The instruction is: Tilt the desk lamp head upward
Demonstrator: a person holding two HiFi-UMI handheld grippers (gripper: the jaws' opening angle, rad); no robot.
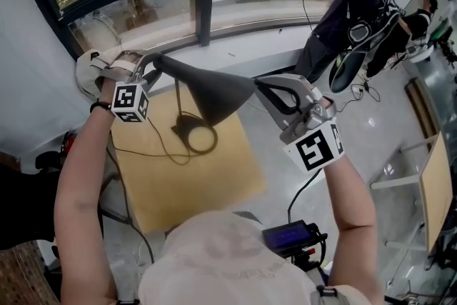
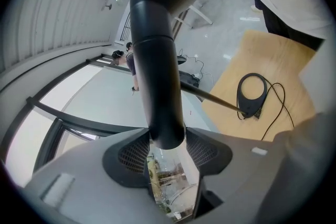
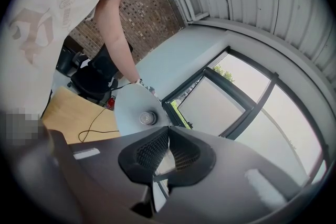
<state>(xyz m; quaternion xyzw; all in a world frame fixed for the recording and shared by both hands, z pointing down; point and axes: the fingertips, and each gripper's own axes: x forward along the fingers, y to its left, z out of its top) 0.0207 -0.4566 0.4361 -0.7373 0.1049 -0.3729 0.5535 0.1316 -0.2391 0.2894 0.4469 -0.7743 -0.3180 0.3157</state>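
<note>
The left gripper (image 1: 151,66) (image 2: 167,144) is clamped on the narrow dark neck of the lamp head (image 1: 207,86) (image 2: 157,60), with a pad pressing on either side. The right gripper (image 1: 258,86) (image 3: 167,149) is pinched almost closed on the thin rim at the wide end of the shade, whose pale inside and bulb (image 3: 147,118) show just beyond its jaws. The lamp head lies roughly level above the desk (image 1: 207,189) (image 2: 273,55), near its far edge. A thin stem (image 1: 177,100) (image 2: 210,96) runs down to the ring-shaped base (image 1: 180,129) (image 2: 250,112), which stands on the desk nearer that far edge. A cable (image 1: 153,146) (image 2: 278,97) trails from it toward the left edge.
</note>
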